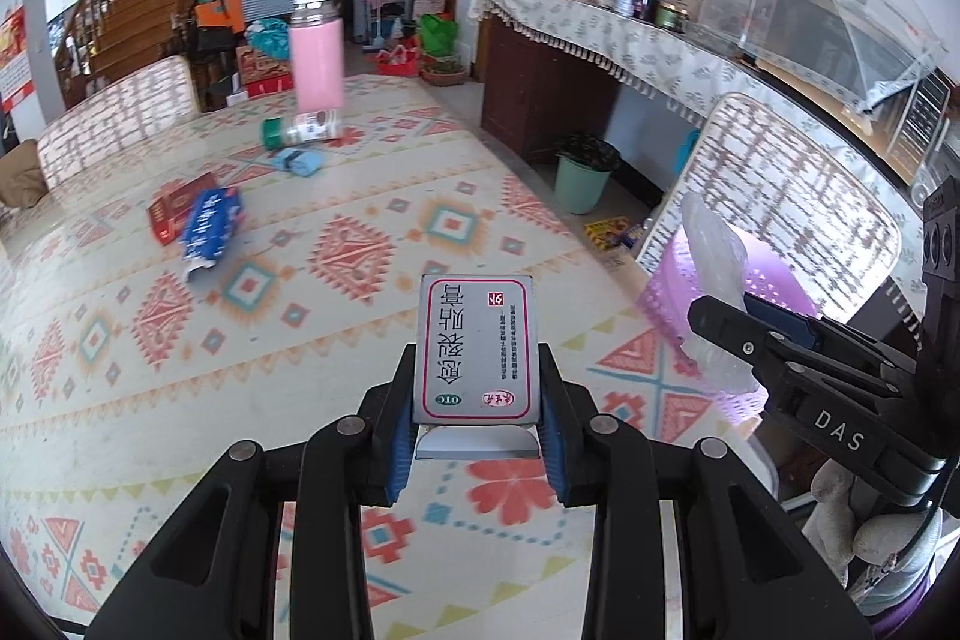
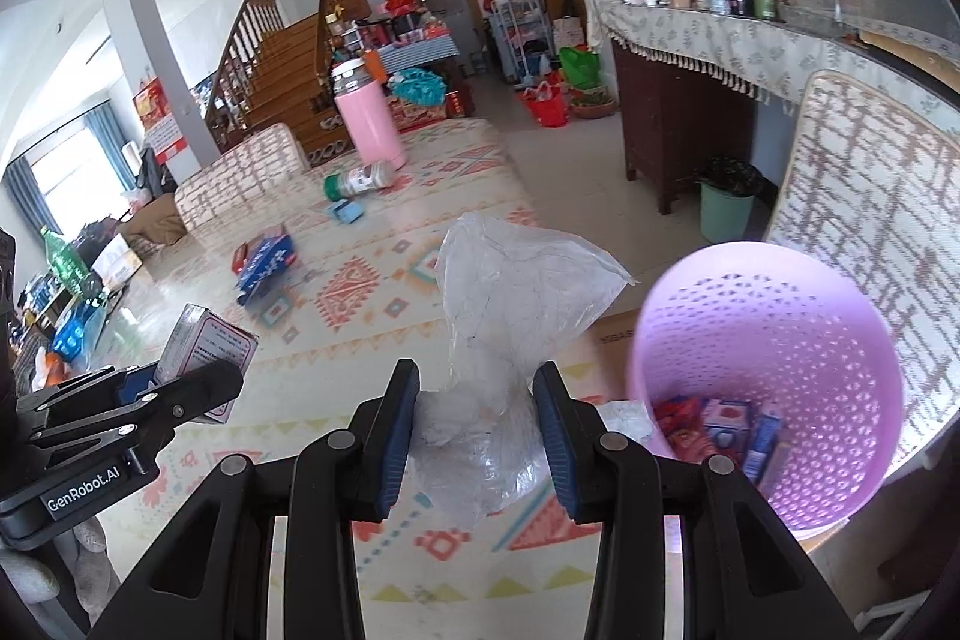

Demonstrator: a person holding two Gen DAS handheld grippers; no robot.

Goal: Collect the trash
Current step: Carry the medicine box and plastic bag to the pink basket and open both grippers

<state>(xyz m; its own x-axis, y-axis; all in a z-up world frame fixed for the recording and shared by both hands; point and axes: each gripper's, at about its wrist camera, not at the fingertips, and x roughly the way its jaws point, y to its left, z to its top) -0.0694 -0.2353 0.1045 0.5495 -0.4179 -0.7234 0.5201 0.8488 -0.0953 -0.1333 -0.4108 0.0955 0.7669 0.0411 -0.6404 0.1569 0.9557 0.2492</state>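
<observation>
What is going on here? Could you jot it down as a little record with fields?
Left gripper: shut on a grey medicine box
Right gripper: shut on a crumpled clear plastic bag
Bin: purple basket right of the table, some packets already inside
Left on the table: blue packet lying on a red box, small blue item, green-capped bottle on its side
Also standing: pink flask, upright
Surface: patterned tablecloth
</observation>
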